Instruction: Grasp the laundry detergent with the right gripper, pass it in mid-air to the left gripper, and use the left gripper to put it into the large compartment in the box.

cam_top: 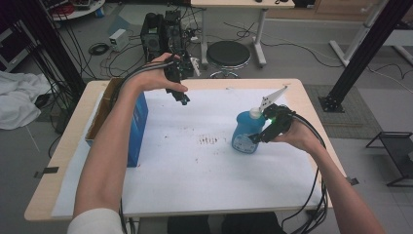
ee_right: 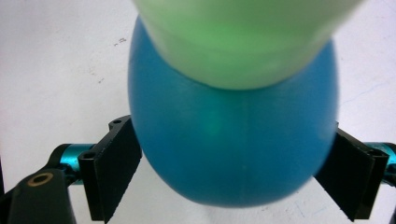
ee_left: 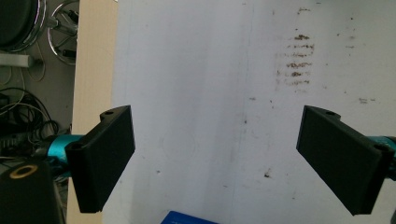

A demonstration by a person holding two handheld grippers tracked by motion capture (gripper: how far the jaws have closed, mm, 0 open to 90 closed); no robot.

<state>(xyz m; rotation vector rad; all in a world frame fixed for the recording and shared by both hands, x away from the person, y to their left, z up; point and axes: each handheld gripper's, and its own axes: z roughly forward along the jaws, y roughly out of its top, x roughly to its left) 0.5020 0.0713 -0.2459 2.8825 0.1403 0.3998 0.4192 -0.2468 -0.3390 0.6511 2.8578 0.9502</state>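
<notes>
i count one blue bottle (cam_top: 245, 132) with its one pale cap (cam_top: 254, 113), one blue box (cam_top: 138, 127) at the table's left edge, one white sheet (cam_top: 195, 165) over the one table (cam_top: 311, 105), and two grippers, my left gripper (cam_top: 183, 99) and my right gripper (cam_top: 257, 138).

Left tongs (cam_top: 181, 95) raised at far side, jaws spread wide, pointing down. Right tongs (cam_top: 256, 138) low, jaws pressed on both sides of a load; forearm angled inward.

The high view is looking down at the table (cam_top: 292, 87); at 3 o'clock, the right gripper view is crowding the blue bottle (ee_right: 233, 140).
</notes>
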